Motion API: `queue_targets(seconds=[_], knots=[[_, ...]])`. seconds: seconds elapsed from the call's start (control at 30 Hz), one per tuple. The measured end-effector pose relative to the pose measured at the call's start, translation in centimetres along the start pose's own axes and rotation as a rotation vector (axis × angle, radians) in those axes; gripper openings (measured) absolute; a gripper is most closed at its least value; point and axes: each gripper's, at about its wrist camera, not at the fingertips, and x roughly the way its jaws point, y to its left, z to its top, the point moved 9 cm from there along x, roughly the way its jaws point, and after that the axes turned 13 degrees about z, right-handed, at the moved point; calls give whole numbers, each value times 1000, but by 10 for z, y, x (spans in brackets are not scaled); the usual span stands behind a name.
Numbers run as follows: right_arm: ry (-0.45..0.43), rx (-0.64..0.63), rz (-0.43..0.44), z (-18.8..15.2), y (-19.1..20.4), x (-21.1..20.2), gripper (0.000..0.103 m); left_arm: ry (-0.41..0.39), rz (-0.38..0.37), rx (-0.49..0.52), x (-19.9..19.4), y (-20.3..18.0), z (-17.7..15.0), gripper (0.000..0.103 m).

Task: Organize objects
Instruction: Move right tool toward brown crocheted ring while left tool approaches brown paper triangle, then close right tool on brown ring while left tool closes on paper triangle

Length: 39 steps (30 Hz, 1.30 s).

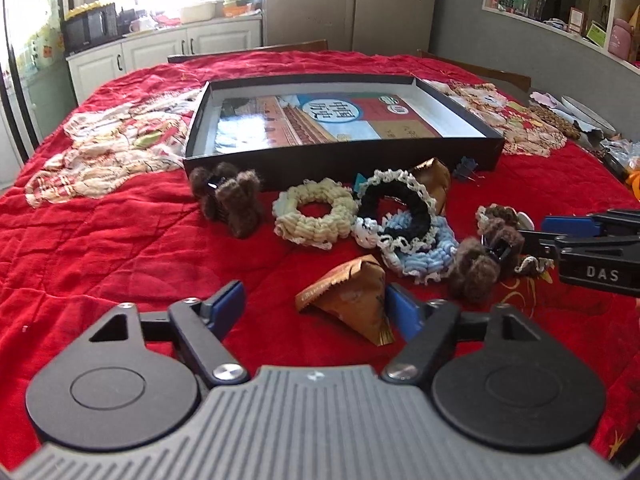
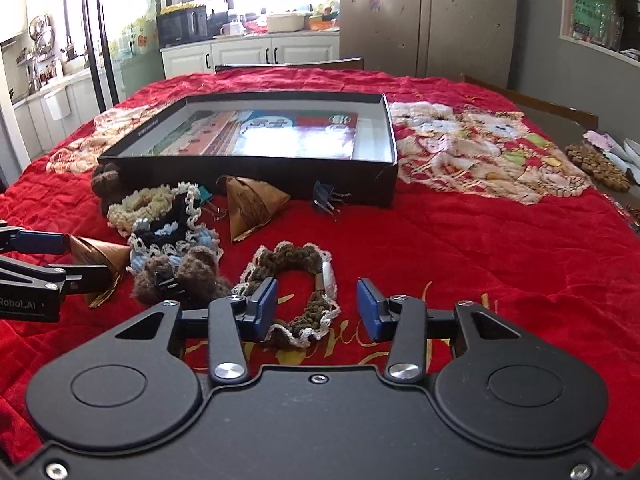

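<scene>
Here we see a red quilted tablecloth [image 1: 100, 248] carrying a shallow black box [image 1: 344, 156]. Before the box lie a cream scrunchie [image 1: 312, 212] and a brown scrunchie [image 2: 296, 280]. Our left gripper [image 1: 316, 304] stands released around a brown triangular packet [image 1: 352, 308]; our right gripper [image 2: 318, 306] stands released around the brown scrunchie.

Box [image 1: 344, 162] behind scrunchies [image 1: 314, 214]; packet [image 1: 348, 304] in front; binder clip [image 2: 328, 198] by box front.
</scene>
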Motion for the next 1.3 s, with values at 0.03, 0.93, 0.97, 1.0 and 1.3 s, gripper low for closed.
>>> queue_targets(seconds=[0.03, 0.93, 0.97, 1.0, 1.3], knots=[[7, -1, 2, -1, 0, 2, 41, 2, -11, -2, 1, -1, 0, 77], [-26, -35, -22, 7, -4, 6, 12, -42, -50, 1, 0, -2, 8, 51], [-33, -38, -22, 9, -4, 4, 12, -49, -50, 3, -2, -1, 9, 51], [-38, -41, -22, 11, -4, 2, 12, -54, -52, 4, -3, -1, 11, 51], [-110, -89, -23, 46, 3, -14, 12, -117, -46, 17, -13, 2, 43, 51]])
